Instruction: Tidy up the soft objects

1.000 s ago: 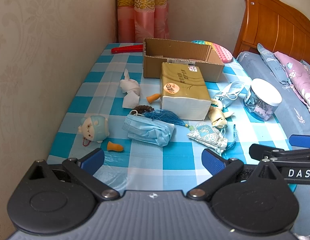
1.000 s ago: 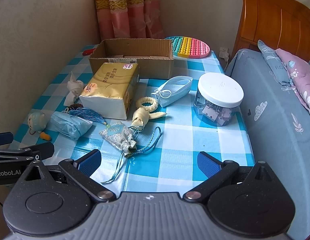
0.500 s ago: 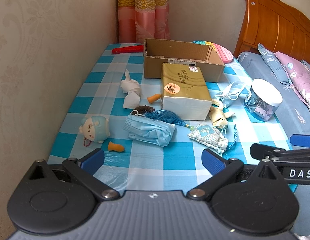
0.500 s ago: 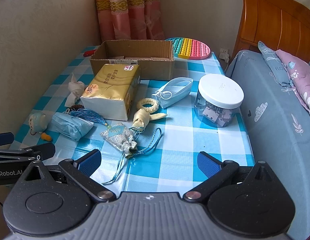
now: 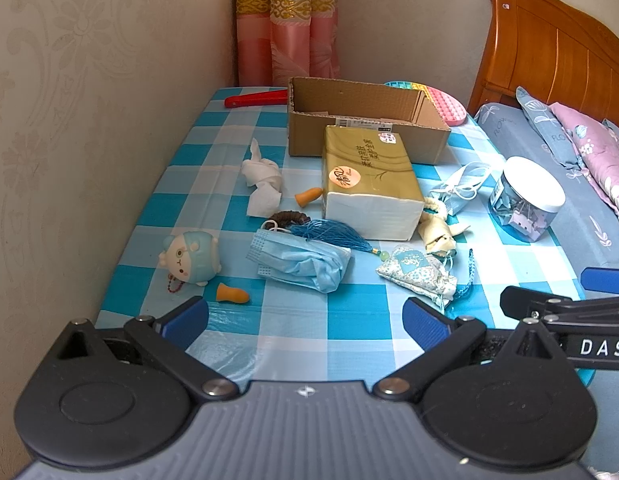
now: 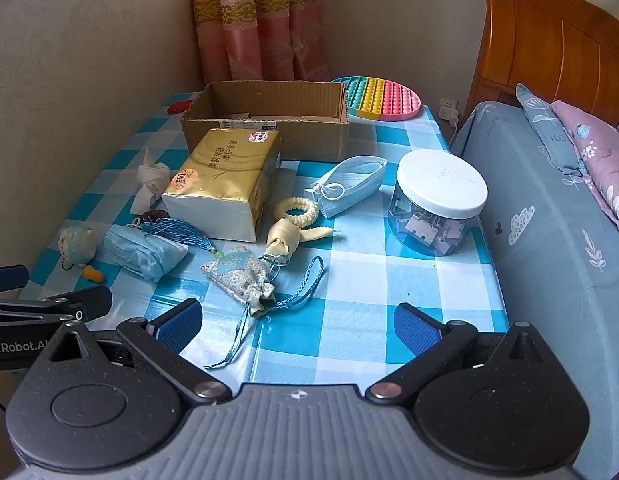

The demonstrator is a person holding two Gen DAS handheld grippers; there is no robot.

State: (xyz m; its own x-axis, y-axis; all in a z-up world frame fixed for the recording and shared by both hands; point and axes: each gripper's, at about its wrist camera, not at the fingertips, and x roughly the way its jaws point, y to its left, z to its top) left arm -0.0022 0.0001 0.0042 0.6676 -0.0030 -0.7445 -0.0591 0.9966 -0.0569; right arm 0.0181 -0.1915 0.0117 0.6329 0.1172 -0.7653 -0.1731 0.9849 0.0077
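An open cardboard box (image 5: 365,120) (image 6: 269,116) stands at the back of the checked table. In front of it lie a gold tissue pack (image 5: 369,184) (image 6: 225,184), a crumpled blue mask (image 5: 305,264) (image 6: 143,252), a floral sachet (image 5: 417,274) (image 6: 241,276), a folded mask (image 6: 349,186), a cream scrunchie (image 6: 297,210), a white tissue wad (image 5: 263,182) and a small plush toy (image 5: 191,258). My left gripper (image 5: 305,320) and my right gripper (image 6: 297,324) are both open and empty, above the table's near edge.
A clear jar with a white lid (image 6: 439,204) (image 5: 527,202) stands at the right. A rainbow pop-it (image 6: 383,98) and a red tool (image 5: 255,100) lie at the back. Two orange earplugs (image 5: 231,294) lie on the cloth. A wall runs along the left, a bed (image 6: 557,216) along the right.
Both views have shifted very slightly, the grippers edging forward. Nothing on the table has moved and both grippers stay open.
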